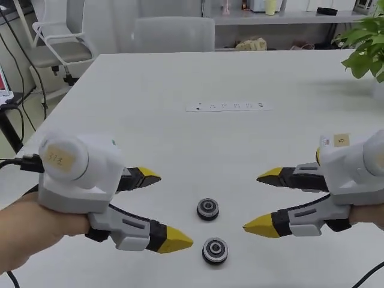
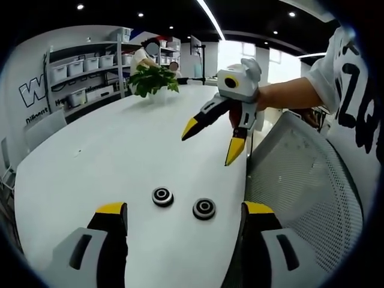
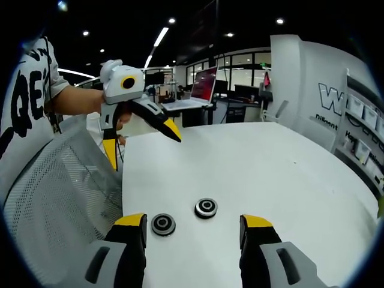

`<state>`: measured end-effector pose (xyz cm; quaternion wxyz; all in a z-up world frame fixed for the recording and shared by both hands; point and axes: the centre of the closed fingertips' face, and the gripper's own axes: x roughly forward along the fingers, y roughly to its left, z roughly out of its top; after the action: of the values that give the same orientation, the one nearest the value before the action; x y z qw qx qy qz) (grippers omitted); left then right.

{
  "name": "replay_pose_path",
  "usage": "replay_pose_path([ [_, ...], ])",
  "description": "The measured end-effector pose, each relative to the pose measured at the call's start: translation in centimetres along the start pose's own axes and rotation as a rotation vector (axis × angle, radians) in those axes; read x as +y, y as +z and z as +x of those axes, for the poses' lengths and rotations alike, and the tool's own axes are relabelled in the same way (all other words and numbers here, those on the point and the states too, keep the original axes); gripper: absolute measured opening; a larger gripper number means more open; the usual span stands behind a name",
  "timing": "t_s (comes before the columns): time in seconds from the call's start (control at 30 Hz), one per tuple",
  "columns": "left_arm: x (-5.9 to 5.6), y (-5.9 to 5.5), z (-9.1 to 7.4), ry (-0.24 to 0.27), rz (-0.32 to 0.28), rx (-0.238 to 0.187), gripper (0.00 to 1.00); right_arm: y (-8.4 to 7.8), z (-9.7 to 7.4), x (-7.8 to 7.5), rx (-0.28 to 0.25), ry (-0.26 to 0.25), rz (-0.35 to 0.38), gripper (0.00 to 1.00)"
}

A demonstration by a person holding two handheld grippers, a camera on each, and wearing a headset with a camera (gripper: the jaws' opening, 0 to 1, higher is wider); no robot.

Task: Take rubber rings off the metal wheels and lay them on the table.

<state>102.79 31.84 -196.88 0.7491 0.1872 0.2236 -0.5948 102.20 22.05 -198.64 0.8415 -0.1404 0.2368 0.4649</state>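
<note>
Since rings (image 1: 200,209) sit on wheels (image 1: 207,209), L gripper (image 1: 173,210), R gripper (image 1: 252,202) spread: pin 6 o'clock wheel (image 1: 215,250) w/ L, peel w/ R.

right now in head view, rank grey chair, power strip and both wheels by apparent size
1. grey chair
2. power strip
3. near wheel and far wheel: alike; nearness makes ranking unsure

Rear of right gripper (image 1: 252,202) beyond head view's edge.
</note>
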Motion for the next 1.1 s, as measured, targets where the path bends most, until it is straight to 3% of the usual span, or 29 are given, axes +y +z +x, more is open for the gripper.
replay_pose_path([
  [1.1,-1.5,-2.3,4.4,-0.113,0.042,0.065,0.64,-3.3,3.5,1.7,0.094,0.107,-0.021,0.5],
])
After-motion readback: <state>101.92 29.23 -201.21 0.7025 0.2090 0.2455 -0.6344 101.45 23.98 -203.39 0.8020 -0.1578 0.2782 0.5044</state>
